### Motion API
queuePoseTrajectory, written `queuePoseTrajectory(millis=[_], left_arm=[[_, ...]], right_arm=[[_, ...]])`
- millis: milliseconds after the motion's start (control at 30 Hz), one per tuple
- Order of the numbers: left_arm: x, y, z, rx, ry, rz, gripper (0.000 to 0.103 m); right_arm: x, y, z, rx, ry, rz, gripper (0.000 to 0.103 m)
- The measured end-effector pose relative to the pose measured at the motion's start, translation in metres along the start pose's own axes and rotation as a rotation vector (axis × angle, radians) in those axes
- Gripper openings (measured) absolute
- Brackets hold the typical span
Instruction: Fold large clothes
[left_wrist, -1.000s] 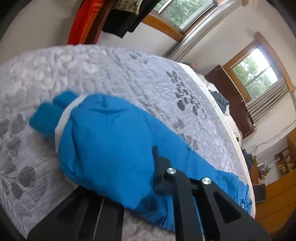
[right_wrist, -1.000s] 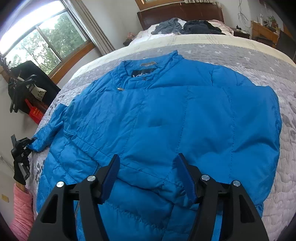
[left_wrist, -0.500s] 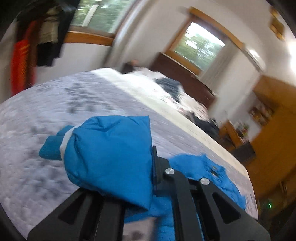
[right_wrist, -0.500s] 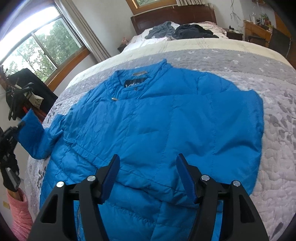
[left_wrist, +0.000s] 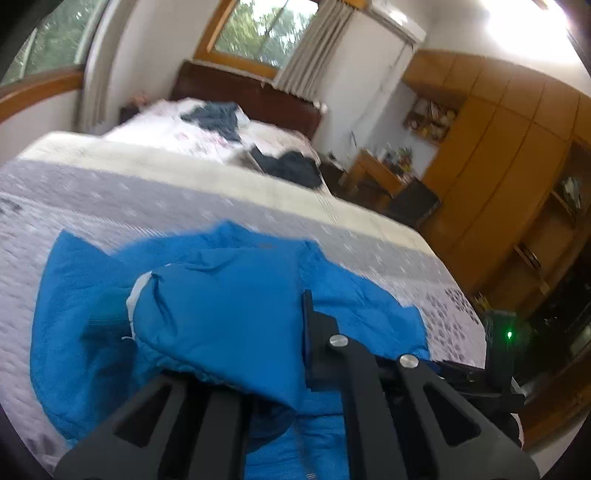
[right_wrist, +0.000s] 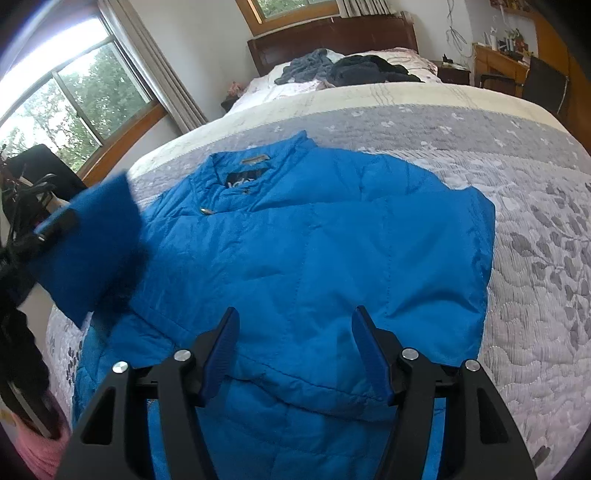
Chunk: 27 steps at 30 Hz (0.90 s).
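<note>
Sleeve sits at left of the right wrist view, lifted clear of the bed and blurred, with the left gripper clenched on its cuff end. In the left wrist view that sleeve fills the lower centre, bunched between the black fingers, above the jacket body. Jacket lies flat, front up, across the grey quilt, collar toward the upper centre of the frame. Right gripper at bottom centre hangs over the jacket's lower half, jaws spread wide, blue pads empty, not gripping fabric.
</note>
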<state>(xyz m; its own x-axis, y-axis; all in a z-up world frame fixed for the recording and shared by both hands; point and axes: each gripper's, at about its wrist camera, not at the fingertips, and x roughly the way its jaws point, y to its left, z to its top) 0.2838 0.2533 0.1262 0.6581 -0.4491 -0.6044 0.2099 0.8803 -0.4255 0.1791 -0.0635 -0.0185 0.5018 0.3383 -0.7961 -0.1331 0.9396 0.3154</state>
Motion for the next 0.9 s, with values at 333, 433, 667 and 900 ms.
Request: queuePoseTrajectory(millis=[333, 433, 667, 900], left_arm=[[0.06, -0.002, -0.039, 0.023, 0.147, -0.009, 0.008], [0.052, -0.002, -0.043, 0.041, 0.212, -0.064, 0.025], [-0.011, 0.022, -0.067, 0.149, 0.233, -0.103, 0.057], [-0.045, 0.103, -0.041, 0.05, 0.087, 0.114, 0.057]], right_arm=[[0.017, -0.006, -0.002, 0.004, 0.04, -0.015, 0.064], [0.017, -0.008, -0.002, 0.011, 0.042, -0.009, 0.064], [0.006, -0.003, -0.001, 0.027, 0.033, 0.027, 0.064], [-0.001, 0.047, 0.013, 0.025, 0.089, 0.199, 0.071]])
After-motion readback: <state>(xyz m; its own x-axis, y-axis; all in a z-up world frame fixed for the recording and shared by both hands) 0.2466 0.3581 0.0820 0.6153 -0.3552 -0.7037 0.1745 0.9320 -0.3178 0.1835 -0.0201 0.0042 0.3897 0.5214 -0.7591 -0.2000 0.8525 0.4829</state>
